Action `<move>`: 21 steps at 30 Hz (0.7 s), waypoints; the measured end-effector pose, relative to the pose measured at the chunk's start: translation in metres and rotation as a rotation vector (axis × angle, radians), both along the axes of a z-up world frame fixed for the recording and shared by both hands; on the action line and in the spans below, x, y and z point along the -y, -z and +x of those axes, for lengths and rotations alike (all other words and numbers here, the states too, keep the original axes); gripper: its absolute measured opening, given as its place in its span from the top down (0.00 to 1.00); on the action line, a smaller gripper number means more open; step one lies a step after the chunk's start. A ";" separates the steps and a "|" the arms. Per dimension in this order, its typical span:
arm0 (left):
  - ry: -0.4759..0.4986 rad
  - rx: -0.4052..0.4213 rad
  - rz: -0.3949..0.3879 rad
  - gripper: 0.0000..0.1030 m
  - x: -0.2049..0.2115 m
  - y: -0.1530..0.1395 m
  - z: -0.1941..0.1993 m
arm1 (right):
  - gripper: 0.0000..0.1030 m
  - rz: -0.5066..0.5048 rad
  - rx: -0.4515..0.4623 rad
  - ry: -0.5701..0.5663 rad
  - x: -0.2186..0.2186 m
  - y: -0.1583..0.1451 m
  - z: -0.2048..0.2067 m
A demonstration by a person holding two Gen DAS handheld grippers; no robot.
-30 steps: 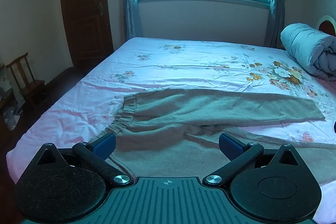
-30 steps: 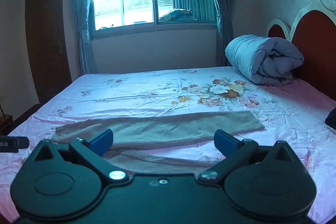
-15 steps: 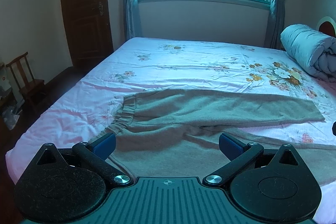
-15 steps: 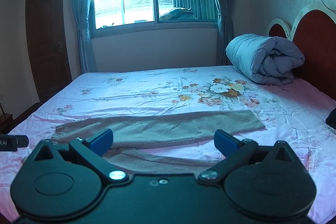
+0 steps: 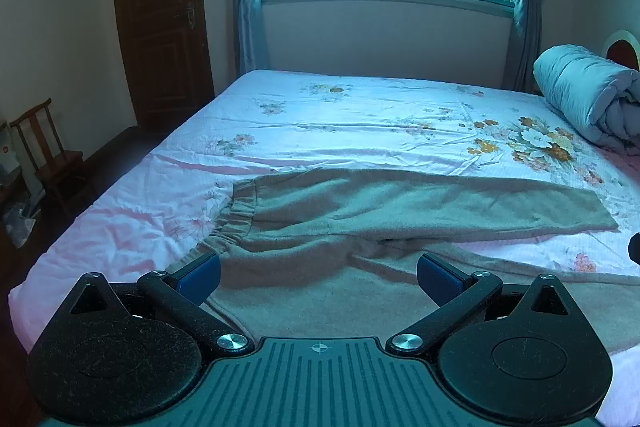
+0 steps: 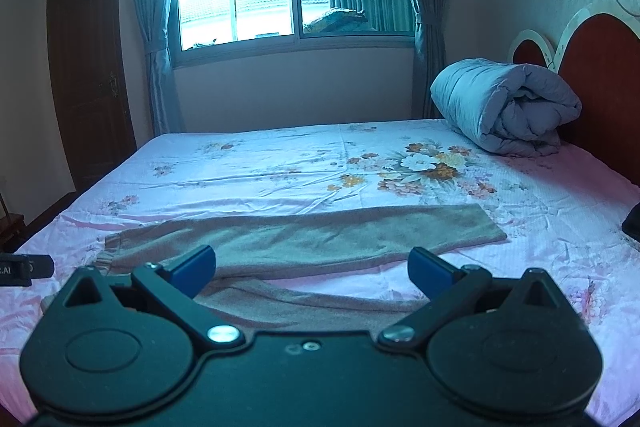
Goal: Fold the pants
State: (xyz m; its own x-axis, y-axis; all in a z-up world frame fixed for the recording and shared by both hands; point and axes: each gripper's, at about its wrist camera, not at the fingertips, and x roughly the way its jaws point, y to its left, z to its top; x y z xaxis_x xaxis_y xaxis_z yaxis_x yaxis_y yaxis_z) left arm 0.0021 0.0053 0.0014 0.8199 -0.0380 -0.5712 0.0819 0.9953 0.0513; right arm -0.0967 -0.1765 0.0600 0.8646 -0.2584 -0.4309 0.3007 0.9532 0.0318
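Pants spread flat on bed, both tools open and empty, fold not started.

Bed (image 5: 360, 115) carries everything: floral pink sheet, rolled grey duvet (image 6: 504, 103) pushed up by the headboard, probably to free space for folding. Pants (image 5: 400, 211) lie lengthwise across the near half, waistband (image 5: 236, 215) toward the door side, far leg straight and flat, near leg running under the tools at the bed edge; laid out like this so one leg can go over the other, I judge. Left tool (image 5: 318, 273) hovers over the seat area near the waistband, jaws wide apart, gripping nothing. Right tool (image 6: 312, 265) hovers over the near leg, jaws wide too, empty. No containers in view.
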 end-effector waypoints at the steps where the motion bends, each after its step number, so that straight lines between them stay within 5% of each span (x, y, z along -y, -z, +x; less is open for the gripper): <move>1: 0.000 -0.001 0.000 0.00 0.000 0.000 0.000 | 0.06 -0.001 0.000 0.000 0.000 0.001 0.000; 21: -0.002 -0.012 -0.002 0.00 0.001 0.005 0.003 | 0.06 0.002 -0.006 -0.004 0.001 0.005 0.001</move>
